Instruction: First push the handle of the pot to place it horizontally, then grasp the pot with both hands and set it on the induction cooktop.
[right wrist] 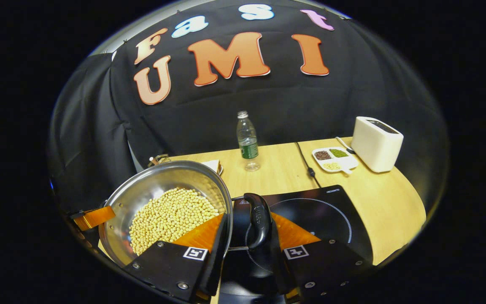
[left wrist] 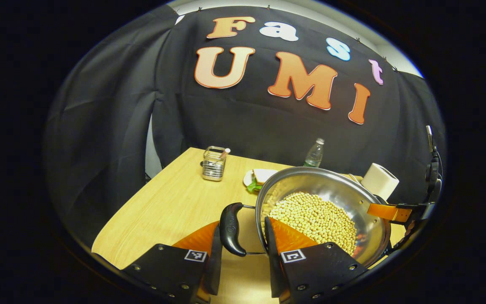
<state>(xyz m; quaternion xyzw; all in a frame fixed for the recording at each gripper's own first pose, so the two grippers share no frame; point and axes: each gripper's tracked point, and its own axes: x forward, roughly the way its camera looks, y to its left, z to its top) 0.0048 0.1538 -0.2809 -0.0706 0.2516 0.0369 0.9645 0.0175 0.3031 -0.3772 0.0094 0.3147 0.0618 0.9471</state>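
A steel pot filled with pale soybeans is held between both grippers. My left gripper is shut across the pot's black left handle, one finger outside the handle and the other inside the rim over the beans. My right gripper is shut the same way across the black right handle. The black induction cooktop lies just to the right of the pot, partly under the right handle. In each view the other gripper's finger shows at the pot's far side.
On the wooden table stand a wire utensil holder, a plate with a sandwich, a water bottle, a paper roll, a white toaster and a divided tray of beans. The cooktop's cable runs toward the back.
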